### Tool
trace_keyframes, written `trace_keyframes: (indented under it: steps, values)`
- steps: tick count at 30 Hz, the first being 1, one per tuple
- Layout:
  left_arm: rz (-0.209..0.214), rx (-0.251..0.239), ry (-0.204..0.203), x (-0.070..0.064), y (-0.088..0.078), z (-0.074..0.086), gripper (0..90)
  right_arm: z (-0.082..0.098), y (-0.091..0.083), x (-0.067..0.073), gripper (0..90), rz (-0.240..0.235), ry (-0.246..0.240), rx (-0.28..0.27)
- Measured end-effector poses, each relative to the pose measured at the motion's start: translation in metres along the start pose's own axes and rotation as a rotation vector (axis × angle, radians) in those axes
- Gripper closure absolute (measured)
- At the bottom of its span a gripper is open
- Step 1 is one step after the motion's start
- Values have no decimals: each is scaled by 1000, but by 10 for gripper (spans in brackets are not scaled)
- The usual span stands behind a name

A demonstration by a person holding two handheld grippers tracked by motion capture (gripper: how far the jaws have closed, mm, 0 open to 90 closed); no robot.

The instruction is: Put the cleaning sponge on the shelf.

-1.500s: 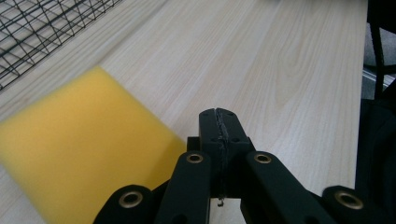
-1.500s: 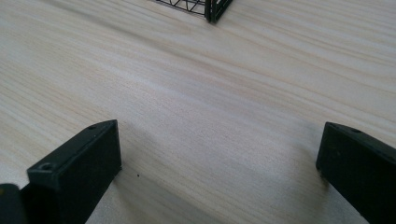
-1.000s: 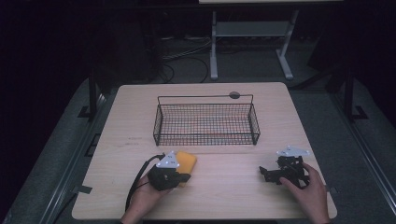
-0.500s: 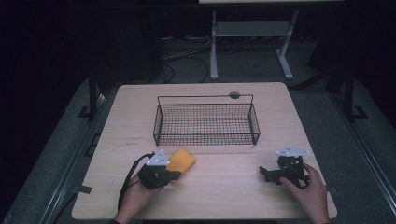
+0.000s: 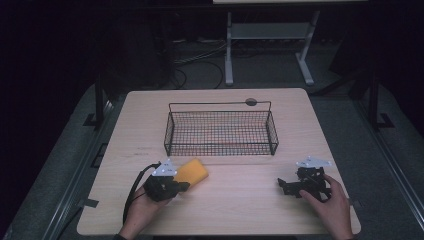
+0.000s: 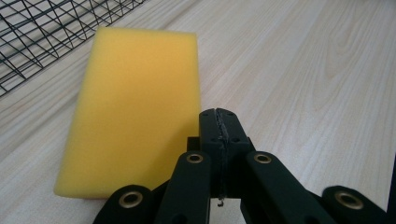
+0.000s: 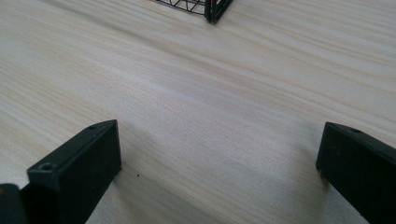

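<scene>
Two closed jaws on the left gripper (image 6: 219,122), beside the sponge (image 6: 135,107) at lower left, may shove it away, while the right gripper (image 7: 219,158) gapes empty.

Desk (image 5: 235,210): I have everything sitting on it; my two hands come in from its near edge.
Basket (image 5: 220,132): it stands on the desk's middle, toward the far side, well beyond both tools.
Sponge (image 5: 191,172): it lies flat on the desk, just in front of the basket's near left corner.
Left tool (image 5: 181,187): I hold it at the near left of the desk, its tip just beside the sponge's near right edge.
Right tool (image 5: 285,186): I rest it on the desk at the near right, well apart from the sponge, in front of the basket's right end.
Small disc (image 5: 251,102): it lies on the desk behind the basket's far rim.
</scene>
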State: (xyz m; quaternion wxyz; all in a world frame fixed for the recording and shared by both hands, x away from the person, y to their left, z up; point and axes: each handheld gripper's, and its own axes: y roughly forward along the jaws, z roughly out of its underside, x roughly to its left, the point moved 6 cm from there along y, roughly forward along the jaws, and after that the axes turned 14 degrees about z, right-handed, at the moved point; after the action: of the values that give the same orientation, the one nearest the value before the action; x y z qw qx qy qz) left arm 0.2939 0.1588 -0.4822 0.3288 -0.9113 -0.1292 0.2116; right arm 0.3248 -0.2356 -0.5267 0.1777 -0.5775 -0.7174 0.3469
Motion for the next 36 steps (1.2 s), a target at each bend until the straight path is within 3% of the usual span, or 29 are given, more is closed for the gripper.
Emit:
trace_keyframes:
  steps: [5, 8, 18, 26, 28, 36]
  values:
    - [12, -11, -3, 0, -2, 0, 892, 0, 0, 0, 0, 0, 1, 0]
    - [15, -16, -9, -1, -3, -1, 837, 0, 0, 0, 0, 0, 0, 0]
    - [10, -15, -32, 2, -11, -6, 535, 0, 0, 0, 0, 0, 1, 0]
    - [-19, 62, -37, 9, -14, -9, 287, 0, 0, 0, 0, 0, 0, 0]
    - [-24, 61, -35, 10, -14, -11, 261, 0, 0, 0, 0, 0, 0, 0]
    - [-75, 131, -17, 18, -17, -17, 138, 0, 0, 0, 0, 0, 0, 0]
